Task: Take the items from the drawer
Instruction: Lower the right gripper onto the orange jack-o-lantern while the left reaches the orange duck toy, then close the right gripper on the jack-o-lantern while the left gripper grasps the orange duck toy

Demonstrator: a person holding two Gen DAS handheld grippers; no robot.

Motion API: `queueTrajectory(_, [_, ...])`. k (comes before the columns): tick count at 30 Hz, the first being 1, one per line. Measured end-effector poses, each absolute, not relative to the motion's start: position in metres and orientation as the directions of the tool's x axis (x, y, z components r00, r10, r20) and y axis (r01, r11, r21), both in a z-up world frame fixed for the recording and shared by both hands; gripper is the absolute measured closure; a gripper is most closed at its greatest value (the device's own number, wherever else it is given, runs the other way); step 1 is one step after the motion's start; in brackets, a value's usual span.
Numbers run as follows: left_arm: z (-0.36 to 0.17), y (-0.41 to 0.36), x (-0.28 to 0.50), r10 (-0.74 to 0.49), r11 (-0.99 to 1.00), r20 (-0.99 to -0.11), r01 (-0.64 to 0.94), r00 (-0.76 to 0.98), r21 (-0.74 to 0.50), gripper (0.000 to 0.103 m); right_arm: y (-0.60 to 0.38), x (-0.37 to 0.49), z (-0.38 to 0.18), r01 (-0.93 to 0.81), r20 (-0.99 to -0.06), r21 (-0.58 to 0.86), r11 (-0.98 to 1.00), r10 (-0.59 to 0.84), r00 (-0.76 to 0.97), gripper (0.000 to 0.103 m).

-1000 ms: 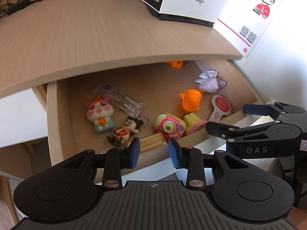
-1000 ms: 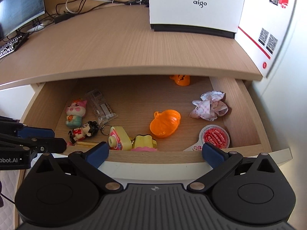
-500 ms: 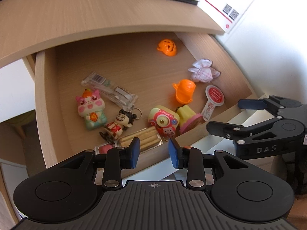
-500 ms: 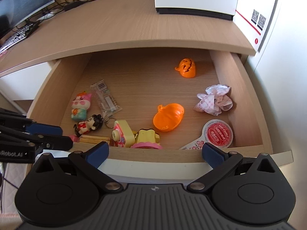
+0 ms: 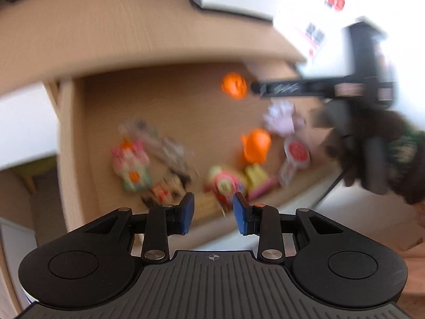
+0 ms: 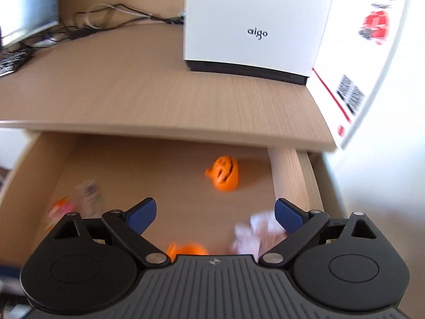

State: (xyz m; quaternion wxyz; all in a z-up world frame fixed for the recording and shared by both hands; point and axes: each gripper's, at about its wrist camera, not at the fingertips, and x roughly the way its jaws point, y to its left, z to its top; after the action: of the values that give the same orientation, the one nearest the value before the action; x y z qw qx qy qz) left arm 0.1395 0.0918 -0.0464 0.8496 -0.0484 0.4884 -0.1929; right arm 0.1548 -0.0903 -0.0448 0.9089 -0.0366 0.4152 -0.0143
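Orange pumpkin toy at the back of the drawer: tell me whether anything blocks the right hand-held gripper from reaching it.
Nothing visible does. The right hand-held gripper is open over the drawer, and only bare drawer floor lies between its fingers and the pumpkin toy. The crumpled wrapper sits nearer, off to the right.

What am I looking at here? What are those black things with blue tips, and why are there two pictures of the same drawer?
They are two hand-held grippers, not a robot; a person carries one in each hand. Each has its own camera looking along its fingers, hence two pictures. The left gripper is partly open and empty. The right gripper is wide open and empty, over the open drawer. Inside lie small toys: an orange pumpkin, a crumpled wrapper, a pink figurine. A white box stands on the desk. Both pictures are blurred.
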Motion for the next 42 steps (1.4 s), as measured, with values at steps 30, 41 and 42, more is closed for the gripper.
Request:
queueTrajectory(30, [-0.099, 0.053, 0.238, -0.494, 0.838, -0.821, 0.408, 0.286, -0.362, 0.068, -0.128, 0.173, -0.041, 0.032, -0.814, 0.079, 0.996, 0.046, 0.578, 0.094])
queueTrajectory(41, [-0.161, -0.025, 0.266, -0.449, 0.832, -0.886, 0.417, 0.117, -0.366, 0.068, -0.157, 0.114, -0.017, 0.071, -0.782, 0.079, 0.994, 0.018, 0.623, 0.099])
queueTrajectory(42, [-0.164, -0.03, 0.266, -0.448, 0.829, -0.888, 0.421, 0.108, -0.367, 0.068, -0.155, 0.114, -0.019, 0.066, -0.783, 0.069, 0.995, 0.013, 0.622, 0.099])
